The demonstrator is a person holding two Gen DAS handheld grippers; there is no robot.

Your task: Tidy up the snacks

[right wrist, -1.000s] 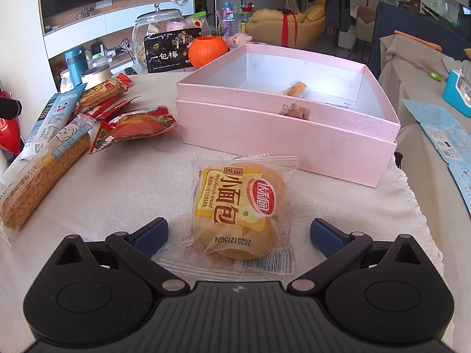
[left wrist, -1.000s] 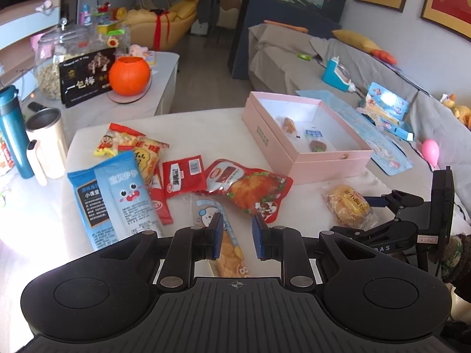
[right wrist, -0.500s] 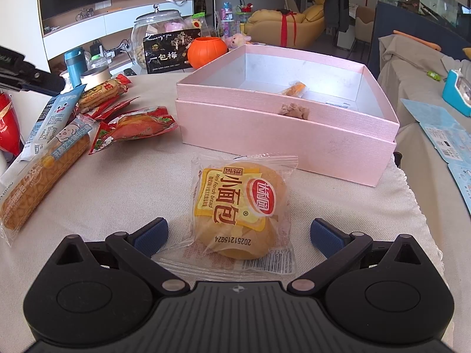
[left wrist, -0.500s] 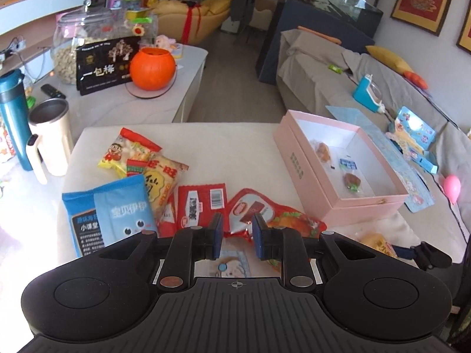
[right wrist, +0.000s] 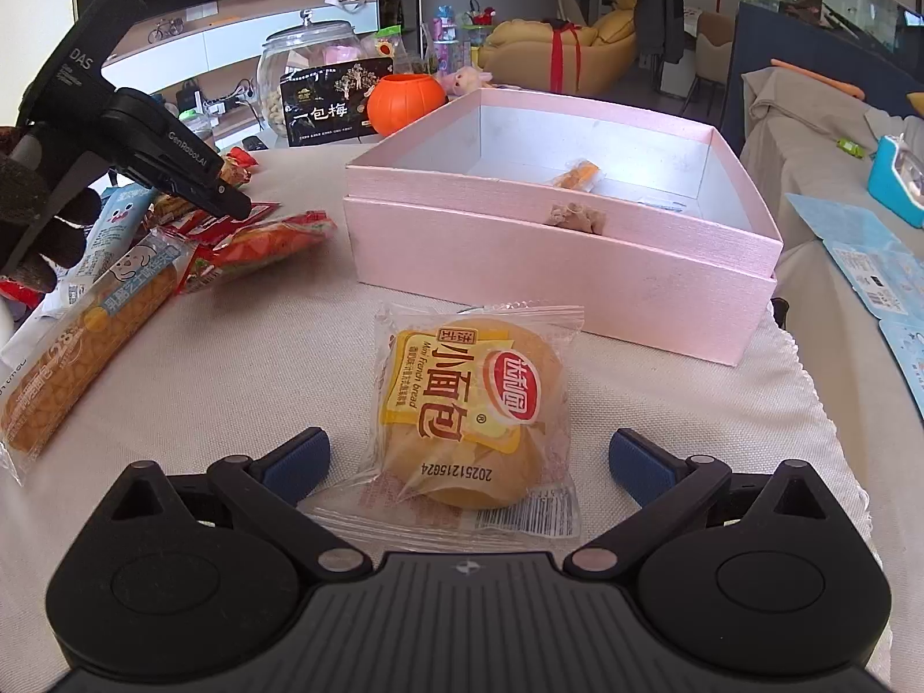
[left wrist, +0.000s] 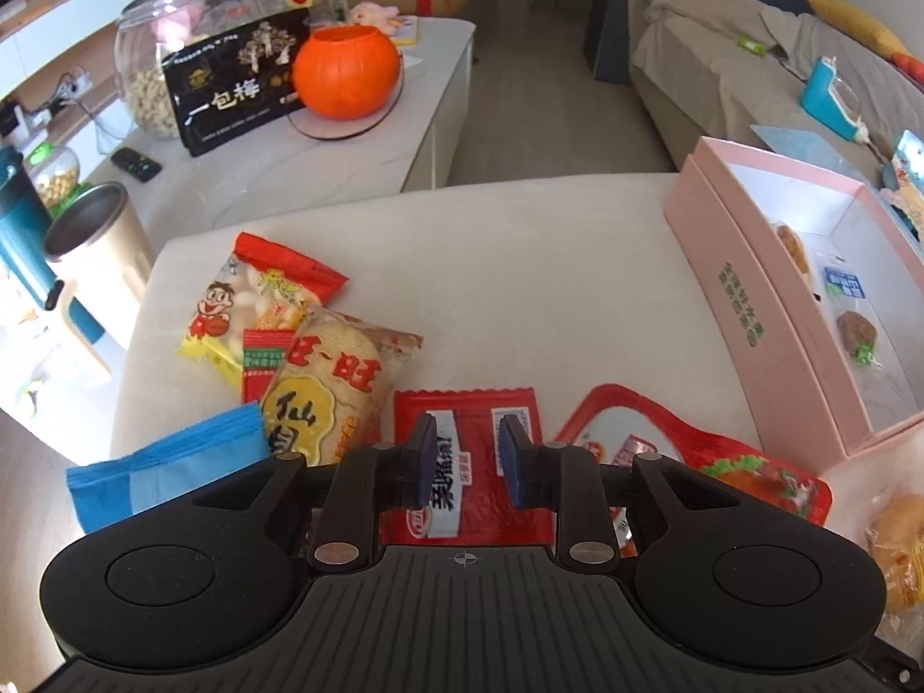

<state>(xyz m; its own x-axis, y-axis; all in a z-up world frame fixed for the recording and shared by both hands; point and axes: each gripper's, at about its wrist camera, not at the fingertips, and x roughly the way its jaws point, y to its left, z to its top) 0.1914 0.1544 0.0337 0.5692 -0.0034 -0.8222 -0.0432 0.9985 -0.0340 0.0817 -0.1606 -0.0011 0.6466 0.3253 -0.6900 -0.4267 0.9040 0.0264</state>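
My left gripper (left wrist: 465,456) hangs over a red snack packet (left wrist: 468,462), its jaws a narrow gap apart with nothing between them. Rice-cracker bags (left wrist: 323,369), a blue bag (left wrist: 167,462) and a red chicken pouch (left wrist: 710,462) lie around it. The open pink box (left wrist: 745,312) stands at the right and holds a few small snacks. My right gripper (right wrist: 465,456) is wide open, its fingers on either side of a yellow mini bread packet (right wrist: 473,404) on the cloth. The pink box (right wrist: 554,265) is just beyond it. The left gripper also shows at the far left of the right wrist view (right wrist: 231,205).
A side table behind holds an orange pumpkin pot (left wrist: 346,72), a black snack box (left wrist: 237,86), a glass jar (left wrist: 150,63) and a steel mug (left wrist: 98,242). A long corn-stick bag (right wrist: 86,346) lies at the left. A sofa (left wrist: 751,58) stands at the right.
My left gripper has moved forward and down over the snack pile, ending above the red packet. My right gripper and the bread packet have not moved.
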